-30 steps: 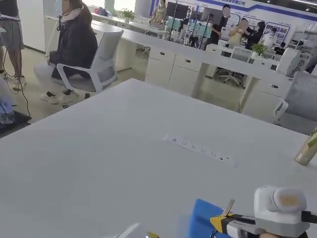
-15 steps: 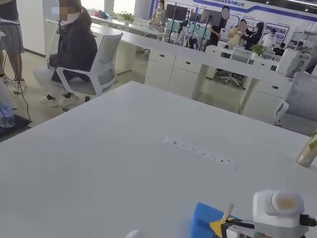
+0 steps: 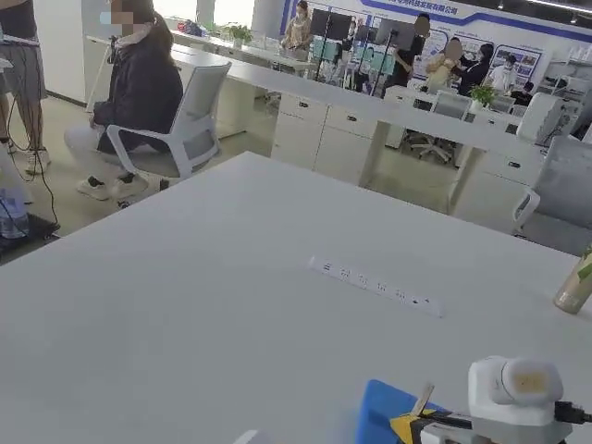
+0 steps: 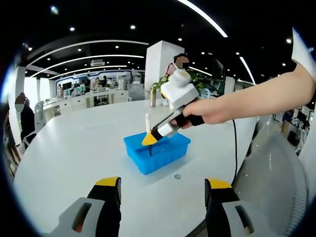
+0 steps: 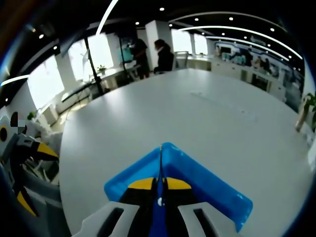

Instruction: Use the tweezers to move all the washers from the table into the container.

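A blue container (image 4: pixel 158 150) stands on the white table (image 4: pixel 74 148), also seen low in the head view as the blue container (image 3: pixel 381 414). My right gripper (image 4: pixel 149 140) hangs over it, shut on the tweezers (image 4: pixel 149 149), whose tips point down into the container. From its own camera the right gripper (image 5: pixel 160 185) has its jaws together on the thin tweezers (image 5: pixel 161 160) above the container (image 5: pixel 202 185). One small washer (image 4: pixel 177 176) lies on the table just in front of the container. My left gripper (image 4: pixel 162 200) is open and holds nothing, a little short of the washer.
A power strip (image 3: pixel 375 282) is set into the table's middle. A bottle (image 3: pixel 573 282) stands at the right edge. The table edge and a grey chair (image 4: pixel 276 173) lie to the right of the container. People sit at desks beyond.
The right gripper with the tweezers has sunk slightly lower in the head view. The head camera has shifted a little.
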Action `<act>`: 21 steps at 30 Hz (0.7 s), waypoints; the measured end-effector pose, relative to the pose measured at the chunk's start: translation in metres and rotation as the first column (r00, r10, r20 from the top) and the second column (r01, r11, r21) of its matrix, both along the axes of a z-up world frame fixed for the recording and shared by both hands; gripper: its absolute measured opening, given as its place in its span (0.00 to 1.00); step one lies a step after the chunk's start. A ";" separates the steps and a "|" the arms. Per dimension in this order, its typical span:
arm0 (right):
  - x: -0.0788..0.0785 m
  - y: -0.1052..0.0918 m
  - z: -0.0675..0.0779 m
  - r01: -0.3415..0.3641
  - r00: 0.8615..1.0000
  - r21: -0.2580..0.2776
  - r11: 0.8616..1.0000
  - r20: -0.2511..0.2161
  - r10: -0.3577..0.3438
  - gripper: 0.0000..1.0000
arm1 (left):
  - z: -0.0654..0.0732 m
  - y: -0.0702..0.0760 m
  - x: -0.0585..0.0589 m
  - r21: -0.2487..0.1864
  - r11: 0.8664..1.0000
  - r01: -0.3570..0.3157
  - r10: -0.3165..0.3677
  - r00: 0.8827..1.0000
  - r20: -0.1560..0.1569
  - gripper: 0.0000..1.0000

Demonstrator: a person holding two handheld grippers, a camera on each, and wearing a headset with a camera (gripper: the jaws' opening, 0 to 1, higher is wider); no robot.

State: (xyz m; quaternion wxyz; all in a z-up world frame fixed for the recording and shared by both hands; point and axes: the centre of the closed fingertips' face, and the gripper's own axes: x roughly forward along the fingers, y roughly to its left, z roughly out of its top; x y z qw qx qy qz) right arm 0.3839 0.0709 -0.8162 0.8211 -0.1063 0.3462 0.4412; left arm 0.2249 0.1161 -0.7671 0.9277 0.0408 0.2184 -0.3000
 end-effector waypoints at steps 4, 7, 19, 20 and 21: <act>-0.005 -0.001 -0.003 -0.008 1.000 -0.020 1.000 0.008 0.008 0.03 | 0.000 0.000 0.000 -0.002 1.000 0.001 -0.001 1.000 -0.001 0.69; -0.008 0.001 -0.001 -0.006 1.000 -0.015 1.000 0.009 0.006 0.03 | 0.000 0.000 0.000 -0.002 1.000 0.003 -0.003 1.000 -0.002 0.69; -0.006 0.000 0.000 0.005 1.000 -0.004 1.000 0.007 -0.005 0.04 | 0.000 0.001 0.000 -0.002 1.000 -0.002 0.002 1.000 -0.003 0.68; -0.007 0.000 0.000 0.005 1.000 -0.004 1.000 0.008 -0.005 0.04 | 0.000 0.001 0.000 -0.002 1.000 -0.002 0.002 1.000 -0.004 0.68; -0.005 -0.002 -0.001 0.006 1.000 -0.003 1.000 0.007 -0.006 0.04 | 0.000 0.001 0.000 -0.002 1.000 -0.003 0.003 1.000 -0.003 0.68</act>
